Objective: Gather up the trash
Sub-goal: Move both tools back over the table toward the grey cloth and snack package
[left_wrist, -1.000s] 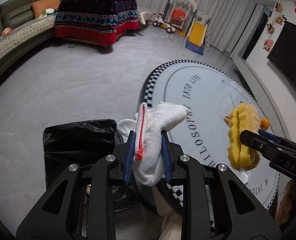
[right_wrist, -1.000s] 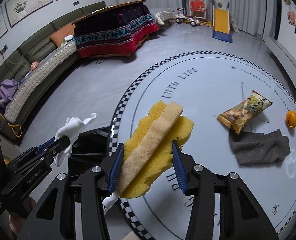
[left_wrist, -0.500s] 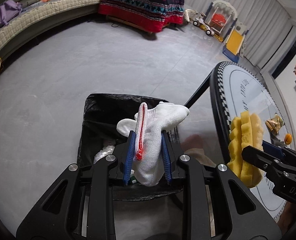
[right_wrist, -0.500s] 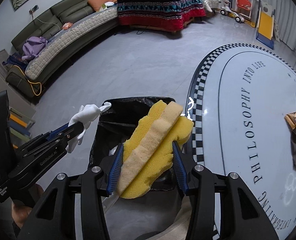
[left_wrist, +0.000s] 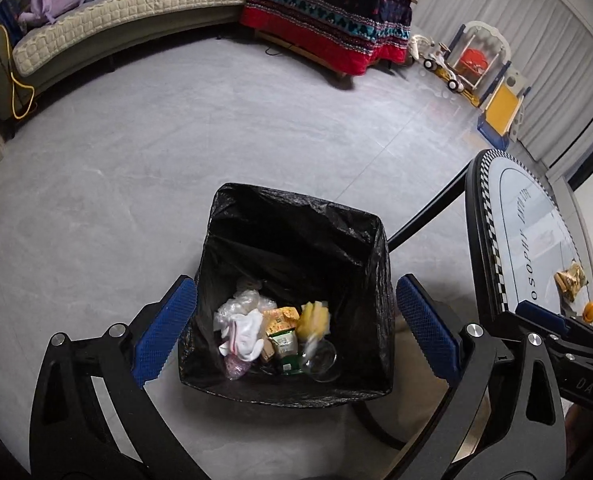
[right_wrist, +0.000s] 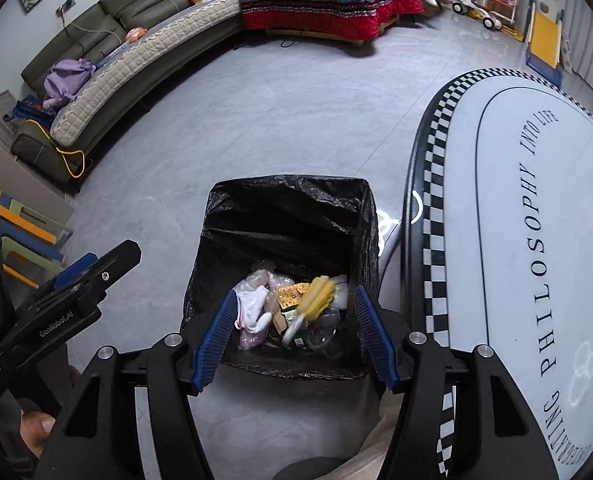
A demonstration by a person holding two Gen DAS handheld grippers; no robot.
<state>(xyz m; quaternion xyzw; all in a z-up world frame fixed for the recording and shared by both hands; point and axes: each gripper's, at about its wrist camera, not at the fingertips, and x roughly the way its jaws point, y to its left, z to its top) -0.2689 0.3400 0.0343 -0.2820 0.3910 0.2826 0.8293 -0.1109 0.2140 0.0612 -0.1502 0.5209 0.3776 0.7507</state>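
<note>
Worktop (right_wrist: 508, 240), round with a checkered rim, stands just right of the trash bin (left_wrist: 296, 216), whose black liner gapes open on the floor. Both claws hang above that opening, and both have just let go: half a second ago the left claw (left_wrist: 296, 328) pinched a white glove and the right claw (right_wrist: 294, 336) clamped a yellow sponge; now each stands wide with nothing between its blue pads. The glove (left_wrist: 244, 332) lies crumpled at the near left of the heap inside the bin, among clear wrappers and small packets. The sponge (right_wrist: 316, 300) is blurred (apparently still dropping or only just settled) to the right of the glove, its long axis running from near left to far right in the right wrist view, one end tipped toward the far wall of the bin. So two pieces are done. On the worktop a snack wrapper (left_wrist: 572, 280) and a small orange ball (left_wrist: 590, 311) remain, near each other at the far right, likely next.
</note>
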